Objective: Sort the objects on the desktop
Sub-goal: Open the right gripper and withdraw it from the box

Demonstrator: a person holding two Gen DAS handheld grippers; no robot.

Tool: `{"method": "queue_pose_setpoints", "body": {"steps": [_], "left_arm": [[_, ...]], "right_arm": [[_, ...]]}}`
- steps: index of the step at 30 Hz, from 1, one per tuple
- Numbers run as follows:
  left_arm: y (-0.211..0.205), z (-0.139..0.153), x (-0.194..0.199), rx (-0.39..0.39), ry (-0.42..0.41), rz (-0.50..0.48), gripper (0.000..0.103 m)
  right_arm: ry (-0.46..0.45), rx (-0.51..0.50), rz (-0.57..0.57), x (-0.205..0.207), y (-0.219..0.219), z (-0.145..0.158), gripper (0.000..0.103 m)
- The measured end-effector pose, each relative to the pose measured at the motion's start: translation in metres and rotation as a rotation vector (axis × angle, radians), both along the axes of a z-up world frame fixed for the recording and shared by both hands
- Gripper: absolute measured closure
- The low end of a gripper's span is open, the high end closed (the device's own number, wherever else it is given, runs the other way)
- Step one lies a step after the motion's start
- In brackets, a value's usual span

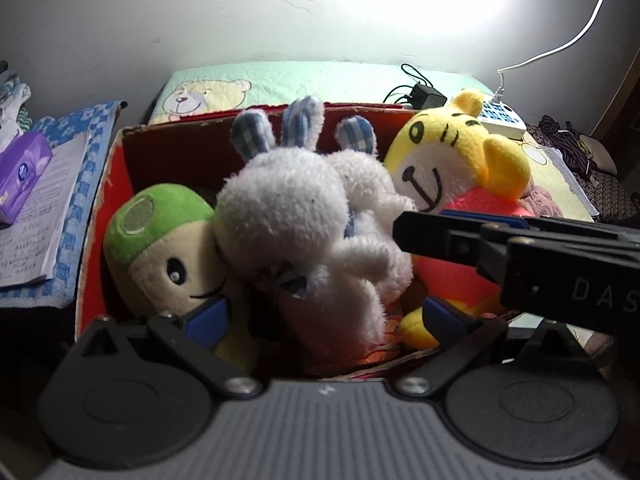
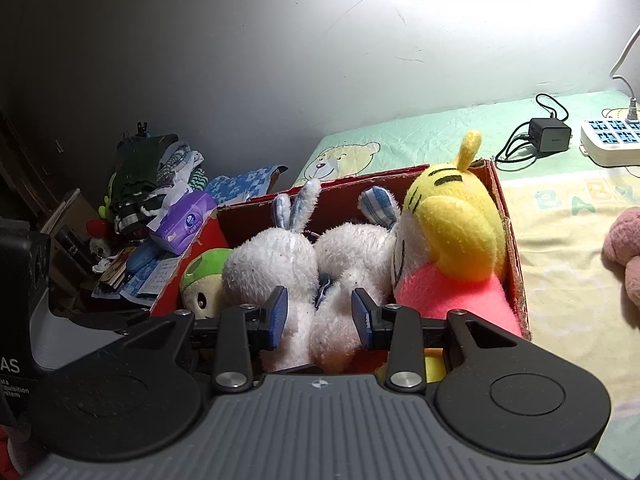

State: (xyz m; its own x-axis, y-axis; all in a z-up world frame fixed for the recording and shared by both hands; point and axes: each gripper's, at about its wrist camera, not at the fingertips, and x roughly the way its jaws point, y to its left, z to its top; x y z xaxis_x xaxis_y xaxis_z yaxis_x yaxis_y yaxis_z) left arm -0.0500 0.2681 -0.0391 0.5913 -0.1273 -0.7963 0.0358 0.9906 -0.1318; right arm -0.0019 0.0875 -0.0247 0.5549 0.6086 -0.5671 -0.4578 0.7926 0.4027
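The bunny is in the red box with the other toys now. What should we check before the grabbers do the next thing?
1. White bunny inside the red box: ok, between the green-capped toy and the yellow tiger.
2. Right gripper let go of the bunny: cannot tell; its pads sit on either side of the bunny's body.
3. Left gripper empty: ok, open, nothing held.
4. Grippers clear of each other: not ok; the right one crosses in front of the left camera.
5. Toys left outside the box: not ok, a pink plush lies on the mat.
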Motion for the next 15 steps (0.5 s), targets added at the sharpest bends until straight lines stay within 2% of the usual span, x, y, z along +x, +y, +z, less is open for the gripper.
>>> {"method": "queue_pose_setpoints", "body": {"steps": [15], "left_arm": [[-0.005, 0.013, -0.004, 0.029, -0.017, 0.009, 0.001]], "right_arm": [[0.000, 0.033, -0.038, -0.004, -0.009, 0.002, 0.065]]}}
